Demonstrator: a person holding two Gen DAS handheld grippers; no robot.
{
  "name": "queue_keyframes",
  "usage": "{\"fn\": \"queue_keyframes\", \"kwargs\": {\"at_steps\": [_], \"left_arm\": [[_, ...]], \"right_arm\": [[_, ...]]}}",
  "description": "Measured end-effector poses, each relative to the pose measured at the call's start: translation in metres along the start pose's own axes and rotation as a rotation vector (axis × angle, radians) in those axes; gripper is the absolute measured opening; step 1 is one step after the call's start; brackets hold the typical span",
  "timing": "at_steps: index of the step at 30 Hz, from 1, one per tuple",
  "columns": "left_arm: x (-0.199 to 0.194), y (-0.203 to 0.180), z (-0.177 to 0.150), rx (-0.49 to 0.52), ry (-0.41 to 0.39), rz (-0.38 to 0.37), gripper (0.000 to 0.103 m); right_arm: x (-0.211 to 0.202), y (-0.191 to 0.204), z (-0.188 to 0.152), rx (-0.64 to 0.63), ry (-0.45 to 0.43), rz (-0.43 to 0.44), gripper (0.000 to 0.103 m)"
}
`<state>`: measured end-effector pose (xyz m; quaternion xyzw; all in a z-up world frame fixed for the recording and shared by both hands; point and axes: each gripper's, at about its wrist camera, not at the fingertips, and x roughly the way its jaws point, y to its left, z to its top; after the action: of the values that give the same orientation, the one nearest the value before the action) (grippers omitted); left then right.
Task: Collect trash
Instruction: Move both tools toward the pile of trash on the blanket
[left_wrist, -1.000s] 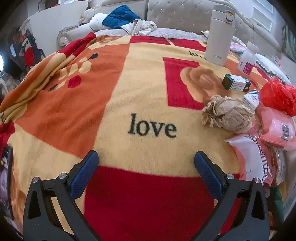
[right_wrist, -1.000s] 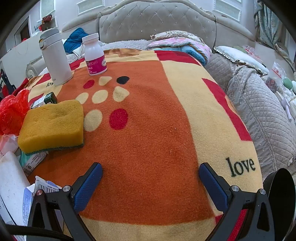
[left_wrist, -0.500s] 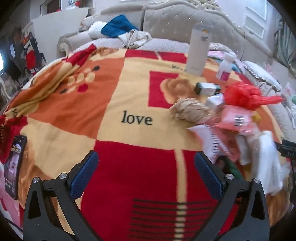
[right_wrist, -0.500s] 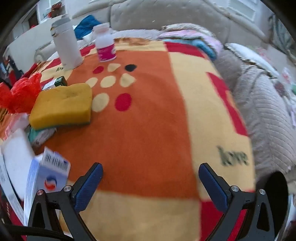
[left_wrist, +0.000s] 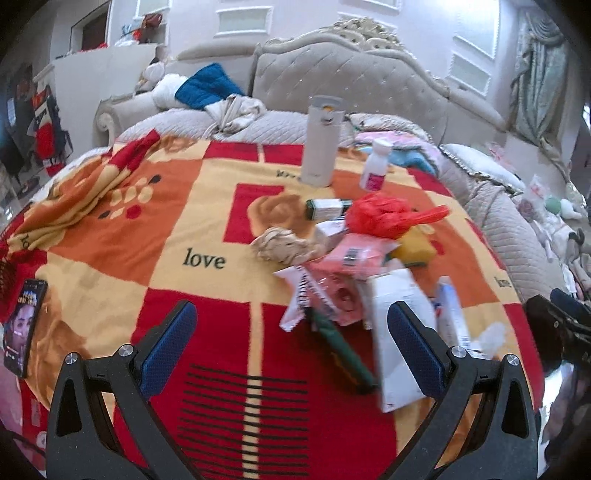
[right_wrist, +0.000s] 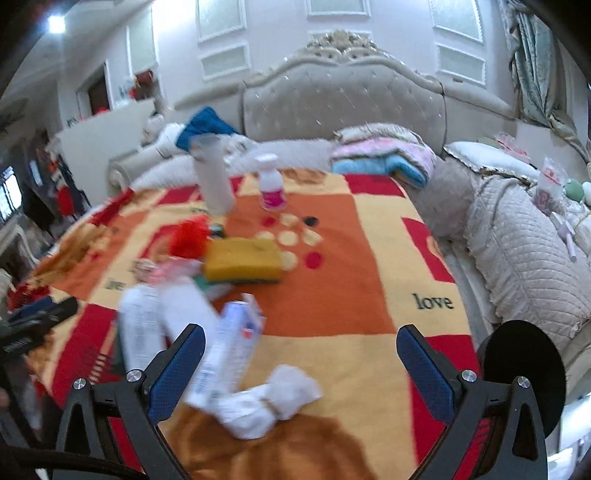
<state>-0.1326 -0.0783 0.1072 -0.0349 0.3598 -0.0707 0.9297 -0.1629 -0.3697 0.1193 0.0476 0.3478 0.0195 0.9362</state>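
Where blanket (left_wrist: 207, 229) spreads, headboard (left_wrist: 343, 74) rises.

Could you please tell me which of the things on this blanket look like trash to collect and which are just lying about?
Likely trash:
crumpled paper
red plastic bag
pink packet
white tissue wad
blue-and-white carton

Probably just lying about:
white flask
pill bottle
yellow sponge
phone

Two wrist fisheyes, foot of bed, facing headboard.
Left wrist view: low over blanket (left_wrist: 207, 229), trash pile (left_wrist: 354, 266) right of centre, near. Right wrist view: same pile (right_wrist: 207, 295) left of centre. Shared: white flask (left_wrist: 320, 142) (right_wrist: 213, 173), yellow sponge (right_wrist: 242, 260), headboard (left_wrist: 351, 70).
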Motion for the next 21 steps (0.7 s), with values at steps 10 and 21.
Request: {"fn": "queue_keyframes", "kwargs": {"at_steps": [10,21], "left_arm": [[-0.01,-0.016,0.0,0.01,-0.035,-0.016,0.103],[-0.006,-0.017,-0.001,-0.005,-0.032,-0.025,0.103]], "right_arm": [[-0.022,0.028,-0.003,-0.012,-0.063,0.023,0.103],[-0.013,0.025,-0.006,-0.004,-0.05,0.006,0.103]]}}
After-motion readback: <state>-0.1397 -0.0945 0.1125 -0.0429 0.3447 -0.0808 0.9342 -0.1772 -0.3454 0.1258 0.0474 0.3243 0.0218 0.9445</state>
